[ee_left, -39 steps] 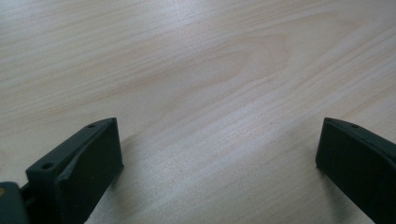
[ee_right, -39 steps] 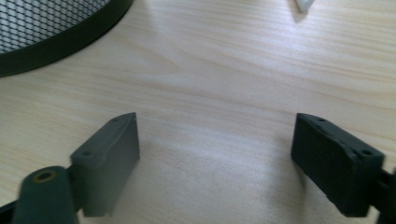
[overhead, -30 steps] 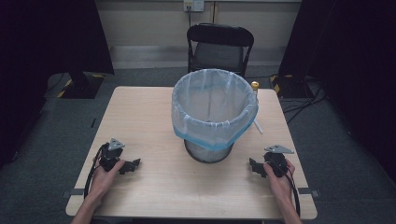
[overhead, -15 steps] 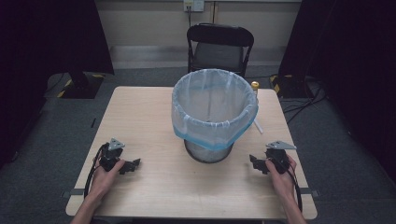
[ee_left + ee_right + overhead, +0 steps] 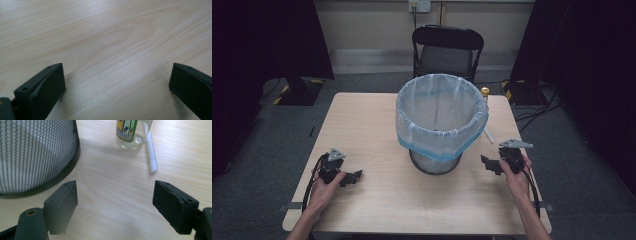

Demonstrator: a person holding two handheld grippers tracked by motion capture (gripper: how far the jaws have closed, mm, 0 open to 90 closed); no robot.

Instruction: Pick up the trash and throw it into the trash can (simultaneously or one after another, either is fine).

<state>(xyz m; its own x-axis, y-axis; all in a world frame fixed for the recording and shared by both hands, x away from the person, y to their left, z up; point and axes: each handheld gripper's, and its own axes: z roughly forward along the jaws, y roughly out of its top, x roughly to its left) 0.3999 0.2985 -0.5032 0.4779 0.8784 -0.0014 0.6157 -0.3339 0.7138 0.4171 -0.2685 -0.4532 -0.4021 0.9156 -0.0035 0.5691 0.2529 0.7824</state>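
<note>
Ahead of the wide-open right gripper [image 5: 115, 202] stands the bottle [image 5: 131, 135]; bin [image 5: 32, 155] beside.

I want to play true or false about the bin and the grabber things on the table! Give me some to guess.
1. The round black mesh bin wears a clear bag with a blue edge. True.
2. The right gripper is squeezing the clear bottle with a yellow label. False: its jaws stand wide apart and empty, with the bottle farther ahead.
3. A white stick lies flat on the pale wooden table beside that bottle. True.
4. The left gripper holds the bag. False: its jaws are open over bare wood.
5. The black folding chair lies tipped over. False: it stands upright behind the table.
</note>
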